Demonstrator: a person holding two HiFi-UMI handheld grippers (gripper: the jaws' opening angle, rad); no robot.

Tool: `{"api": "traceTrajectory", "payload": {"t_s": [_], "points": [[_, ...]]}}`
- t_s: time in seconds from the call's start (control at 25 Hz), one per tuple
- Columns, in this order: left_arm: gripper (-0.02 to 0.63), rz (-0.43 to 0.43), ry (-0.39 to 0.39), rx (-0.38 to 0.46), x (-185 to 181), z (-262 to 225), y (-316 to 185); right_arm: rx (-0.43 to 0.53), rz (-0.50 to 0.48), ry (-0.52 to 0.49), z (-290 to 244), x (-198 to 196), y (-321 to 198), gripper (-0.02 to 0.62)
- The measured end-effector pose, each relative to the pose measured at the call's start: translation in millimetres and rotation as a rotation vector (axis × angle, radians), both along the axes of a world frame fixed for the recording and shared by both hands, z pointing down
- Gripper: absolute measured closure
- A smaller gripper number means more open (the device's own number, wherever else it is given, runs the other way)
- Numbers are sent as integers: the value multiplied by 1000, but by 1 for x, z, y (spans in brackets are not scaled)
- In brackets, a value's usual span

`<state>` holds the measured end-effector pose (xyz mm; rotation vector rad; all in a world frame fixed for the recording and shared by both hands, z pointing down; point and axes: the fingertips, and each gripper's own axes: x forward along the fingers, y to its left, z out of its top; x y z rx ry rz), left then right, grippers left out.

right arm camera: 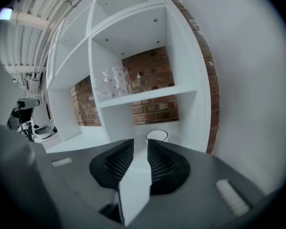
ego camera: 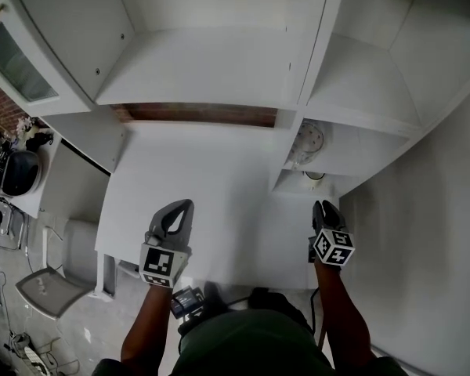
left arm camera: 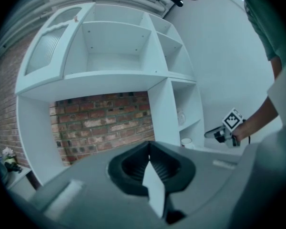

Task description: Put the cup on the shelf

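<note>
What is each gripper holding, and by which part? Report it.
Nothing. Left gripper shut, empty; right gripper open, empty; the cup stands apart from both.

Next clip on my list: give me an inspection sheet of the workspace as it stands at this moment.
Surface: white desktop, bare where visible.
Job's things: cup upright in the low right compartment of the shelf unit, touched by neither gripper.
Clutter: clear glass vessel on the shelf board above the cup.
Grippers: left gripper shut, empty; right gripper jaws apart, nothing between them, pointing toward the cup.
Cables: a thin dark lead seems to run by the right forearm.
Surroundings: brick wall behind the unit; chair on the floor at left.
</note>
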<state>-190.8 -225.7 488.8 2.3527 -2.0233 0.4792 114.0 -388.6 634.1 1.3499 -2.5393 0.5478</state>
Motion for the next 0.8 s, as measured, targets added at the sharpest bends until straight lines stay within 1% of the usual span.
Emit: {"api": "traceTrajectory", "payload": {"t_s": [0.08, 0.24, 0.4, 0.52, 0.64, 0.8], "points": [[603, 2, 0, 3, -4, -6, 11, 32, -17, -30, -25, -4, 15, 534], [603, 13, 0, 13, -10, -19, 33, 111, -75, -94, -85, -12, 45, 590], [603, 17, -7, 35, -18, -37, 58, 193, -168, -117, -147, -27, 79, 591], [603, 14, -6, 59, -27, -52, 77, 255, -256, -77, -187, -43, 111, 591], [603, 7, 5, 85, -36, -66, 96, 287, -345, -17, -215, -63, 143, 591], [603, 3, 14, 104, -48, -78, 116, 308, -412, 17, -242, -82, 175, 592]]}}
